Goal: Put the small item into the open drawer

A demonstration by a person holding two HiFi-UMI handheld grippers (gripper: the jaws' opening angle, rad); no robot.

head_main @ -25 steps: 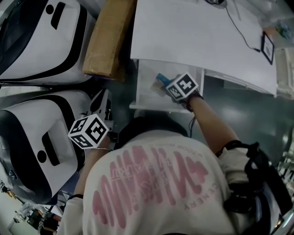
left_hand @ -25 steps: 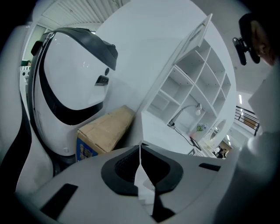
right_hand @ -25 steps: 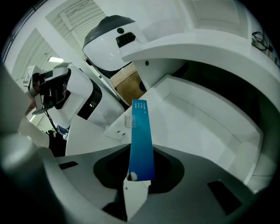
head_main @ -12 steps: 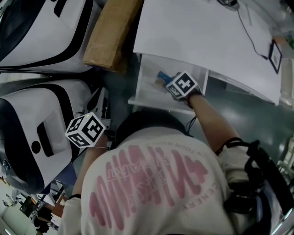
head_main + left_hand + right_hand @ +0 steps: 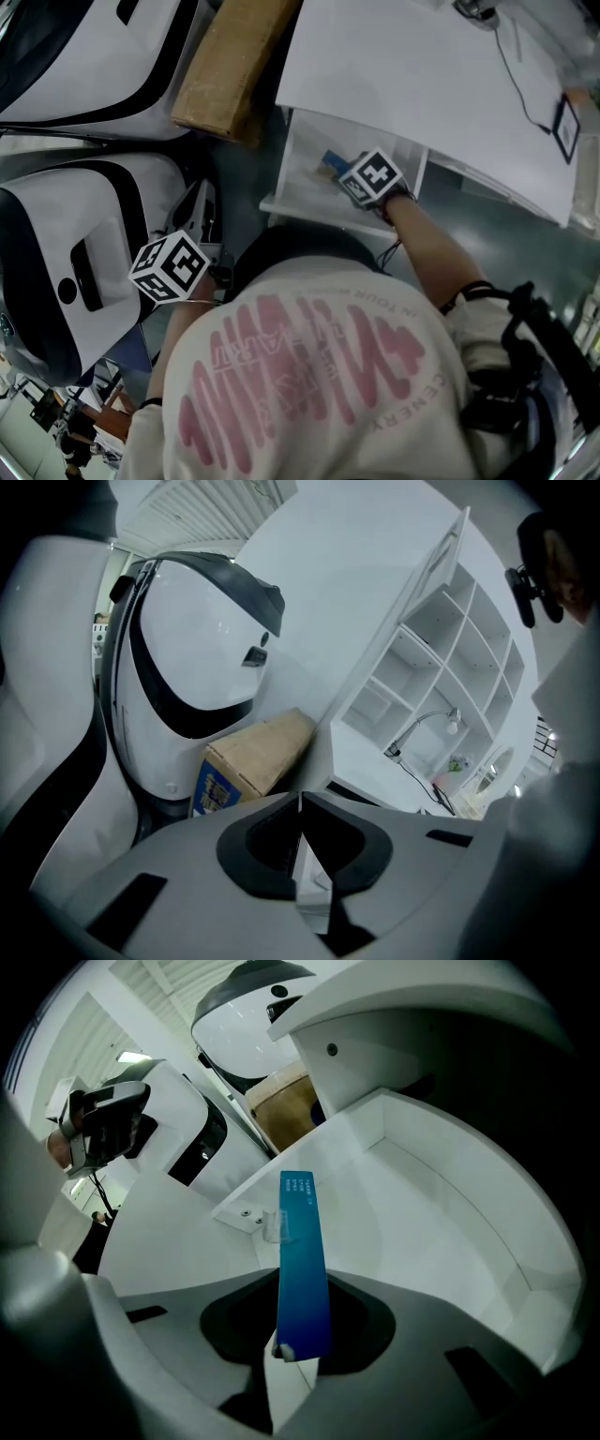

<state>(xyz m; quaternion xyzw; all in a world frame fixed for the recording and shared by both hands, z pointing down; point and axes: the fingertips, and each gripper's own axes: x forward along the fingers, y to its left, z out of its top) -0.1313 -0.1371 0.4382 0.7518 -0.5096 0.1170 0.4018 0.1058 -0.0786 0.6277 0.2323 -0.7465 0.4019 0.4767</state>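
1. The right claw is clamped on the near end of the small blue item, a flat, narrow strip. Holding it by one end lets the rest of it stick out ahead of the jaws, so it can lead the way down.
2. In the head view this claw is at upper centre, tipped steeply down inside the open drawer. The blue item hangs over the white drawer floor. I cannot tell whether its far tip touches the floor.
3. The drawer stands pulled out from under the white surface. That leaves its cavity open from above, which suits this overhead reach.
4. The left claw is closed on nothing. It sits at lower left in the head view, well apart from the drawer, and faces the cardboard box. It is probably parked there to keep clear.
5. My judgement is that placing is nearly done. What remains is to let go low, so the strip lies flat and does not lean on a drawer wall.
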